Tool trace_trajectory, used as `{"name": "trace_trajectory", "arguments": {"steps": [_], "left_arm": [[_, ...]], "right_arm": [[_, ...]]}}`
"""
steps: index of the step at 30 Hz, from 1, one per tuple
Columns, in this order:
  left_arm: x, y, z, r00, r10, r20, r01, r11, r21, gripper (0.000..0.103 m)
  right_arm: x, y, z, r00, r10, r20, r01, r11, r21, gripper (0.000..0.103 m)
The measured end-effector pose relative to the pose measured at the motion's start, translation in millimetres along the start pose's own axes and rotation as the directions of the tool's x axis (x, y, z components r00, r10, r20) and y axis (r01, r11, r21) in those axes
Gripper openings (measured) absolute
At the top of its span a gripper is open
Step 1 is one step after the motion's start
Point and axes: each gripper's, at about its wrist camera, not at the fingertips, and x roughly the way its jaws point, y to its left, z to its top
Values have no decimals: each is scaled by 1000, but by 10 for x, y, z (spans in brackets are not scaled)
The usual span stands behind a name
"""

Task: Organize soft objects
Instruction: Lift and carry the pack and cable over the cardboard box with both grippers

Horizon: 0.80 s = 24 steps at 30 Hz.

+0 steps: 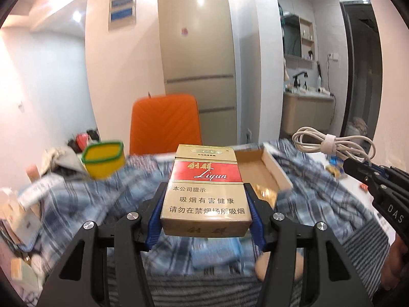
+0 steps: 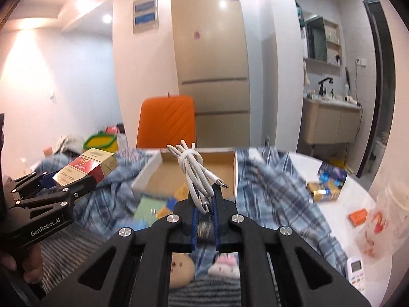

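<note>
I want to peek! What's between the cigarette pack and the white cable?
In the right wrist view, an open cardboard box on blue plaid cloth lies between the cigarette pack and white cable.

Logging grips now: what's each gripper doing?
Left gripper: shut on the cigarette pack.
Right gripper: shut on the coiled white cable.

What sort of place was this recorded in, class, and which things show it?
Probably a small flat's kitchen-dining area: a tall beige fridge, an orange padded chair at a white table, and a washbasin with a black tap beyond.
</note>
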Motion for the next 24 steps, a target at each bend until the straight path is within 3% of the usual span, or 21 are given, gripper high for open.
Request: {"name": "trace_trajectory", "arguments": {"steps": [7,13,24], "left_arm": [[69,18,313,994,-28,108,32,999,-39,55],[95,16,646,979,9,205,0,999,-42,55],[283,31,1059,961,49,271,-30,997,-76,55]], "right_arm": [[7,70,349,993,-24,117,29,999,-44,10],[44,131,700,979,-41,202,54,997,-61,11],[321,112,1230,963,-49,264,47,999,13,11]]}}
